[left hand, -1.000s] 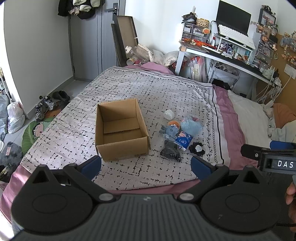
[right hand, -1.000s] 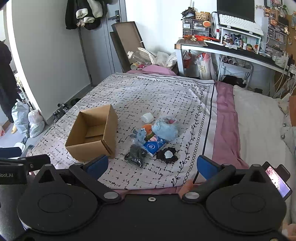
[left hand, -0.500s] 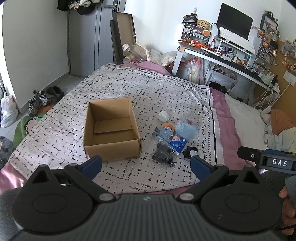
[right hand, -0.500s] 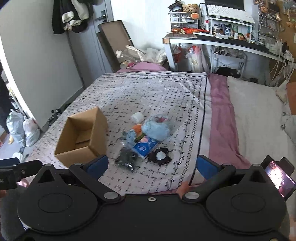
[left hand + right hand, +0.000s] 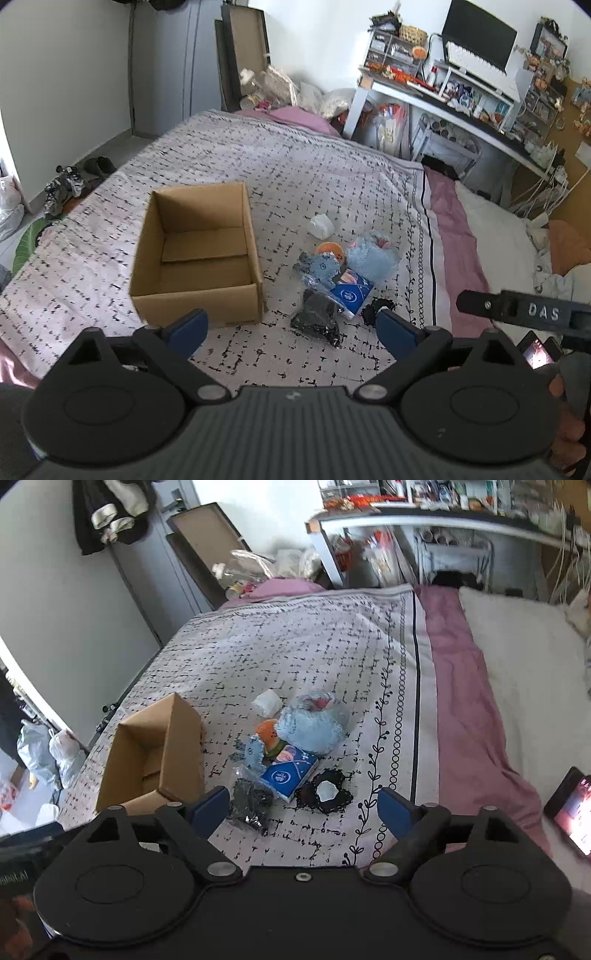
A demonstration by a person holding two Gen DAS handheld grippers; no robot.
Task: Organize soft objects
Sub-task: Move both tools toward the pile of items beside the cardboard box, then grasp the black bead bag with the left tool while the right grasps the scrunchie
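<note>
Phone [image 5: 569, 808] beside bed, right view only

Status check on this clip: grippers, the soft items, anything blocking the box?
Left gripper open, empty; right gripper open, empty. Soft items piled on the bed, outside the cardboard box. Box empty, mouth unobstructed.

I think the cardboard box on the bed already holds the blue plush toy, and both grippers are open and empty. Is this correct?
Not quite. The cardboard box holds nothing: the left wrist view shows only its bare bottom. The blue plush toy lies on the bed beside the box, in the pile of small things. The rest is right: the left gripper and the right gripper are both open and empty.
</note>
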